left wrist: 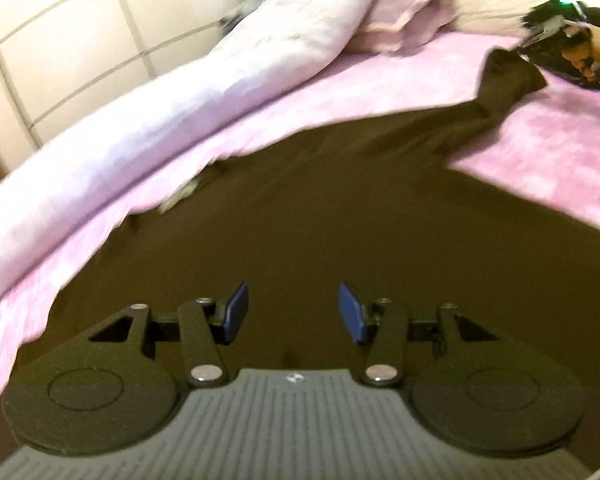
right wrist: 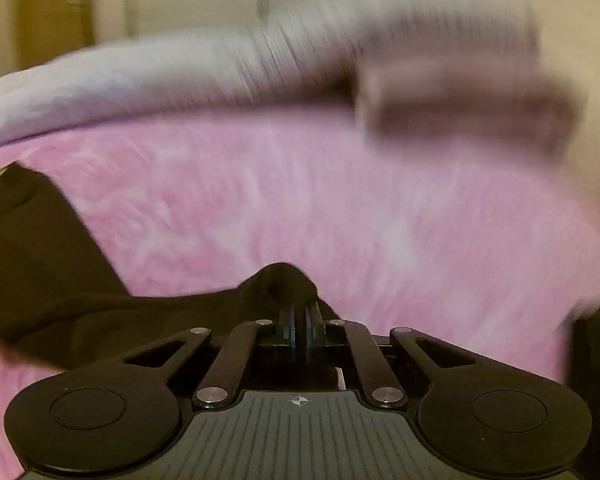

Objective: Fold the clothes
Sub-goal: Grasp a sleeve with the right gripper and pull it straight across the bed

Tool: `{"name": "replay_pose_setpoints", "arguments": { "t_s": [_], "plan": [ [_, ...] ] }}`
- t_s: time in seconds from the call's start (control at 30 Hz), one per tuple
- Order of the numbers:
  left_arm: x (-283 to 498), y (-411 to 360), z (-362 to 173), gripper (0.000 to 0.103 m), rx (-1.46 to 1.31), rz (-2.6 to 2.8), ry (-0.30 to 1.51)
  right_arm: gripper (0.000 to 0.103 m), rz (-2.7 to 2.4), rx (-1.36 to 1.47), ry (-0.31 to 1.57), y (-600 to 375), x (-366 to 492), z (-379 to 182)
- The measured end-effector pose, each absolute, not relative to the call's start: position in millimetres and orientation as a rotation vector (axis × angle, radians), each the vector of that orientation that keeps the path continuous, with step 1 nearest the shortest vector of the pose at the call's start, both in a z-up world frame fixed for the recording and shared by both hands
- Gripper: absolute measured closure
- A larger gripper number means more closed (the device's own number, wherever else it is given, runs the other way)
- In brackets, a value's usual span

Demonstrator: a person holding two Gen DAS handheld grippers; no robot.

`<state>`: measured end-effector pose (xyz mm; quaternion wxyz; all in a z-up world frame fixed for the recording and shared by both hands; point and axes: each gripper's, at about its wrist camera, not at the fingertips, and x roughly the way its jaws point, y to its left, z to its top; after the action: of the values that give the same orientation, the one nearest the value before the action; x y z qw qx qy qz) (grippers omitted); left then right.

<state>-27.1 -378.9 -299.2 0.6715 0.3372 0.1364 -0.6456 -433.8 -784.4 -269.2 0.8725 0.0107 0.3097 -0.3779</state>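
Jaws of the right gripper (right wrist: 300, 320) pinch the dark garment (right wrist: 40, 248).

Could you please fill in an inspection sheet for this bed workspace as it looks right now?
Surface: pink fuzzy blanket covering the bed.
Job's things: dark brown garment spread flat, one sleeve stretched out to the side.
Clutter: pale lilac duvet bunched along the far edge; folded mauve towels beside it.
Grippers: left gripper open above the garment, nothing between its pads; right gripper shut on the sleeve end.
Cables: nothing seen.
Surroundings: cream panelled wardrobe behind the bed; right wrist view blurred.
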Motion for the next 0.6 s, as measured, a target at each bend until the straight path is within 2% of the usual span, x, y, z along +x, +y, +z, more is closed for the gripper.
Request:
{"name": "replay_pose_setpoints", "arguments": {
  "t_s": [0.1, 0.23, 0.33, 0.43, 0.47, 0.5, 0.53, 0.57, 0.6],
  "plan": [
    [-40, -375, -296, 0.057, 0.763, -1.496, 0.297, 0.100, -0.740, -0.221, 0.578, -702, -452, -258],
    [-52, -366, -296, 0.057, 0.768, -1.520, 0.314, 0.100, -0.628, -0.376, 0.774, -617, -488, -288],
    [-56, -357, -295, 0.057, 0.770, -1.532, 0.327, 0.100, -0.666, -0.350, 0.910, -592, -515, -306],
    [-59, -353, -294, 0.057, 0.777, -1.533, 0.326, 0.099, -0.739, -0.244, 0.861, -588, -528, -295],
    [-61, -350, -292, 0.057, 0.775, -1.534, 0.326, 0.095, -0.761, -0.210, 0.823, -589, -527, -288],
    [-63, -347, -291, 0.057, 0.772, -1.535, 0.327, 0.083, -0.782, -0.176, 0.784, -589, -526, -281],
    [-63, -346, -289, 0.055, 0.769, -1.538, 0.328, 0.075, -0.787, -0.148, 0.747, -588, -521, -275],
    [-64, -345, -287, 0.054, 0.765, -1.541, 0.329, 0.056, -0.768, -0.130, 0.718, -586, -511, -271],
    [-64, -344, -286, 0.053, 0.765, -1.542, 0.324, 0.045, -0.749, -0.121, 0.704, -586, -502, -269]
  ]
}}
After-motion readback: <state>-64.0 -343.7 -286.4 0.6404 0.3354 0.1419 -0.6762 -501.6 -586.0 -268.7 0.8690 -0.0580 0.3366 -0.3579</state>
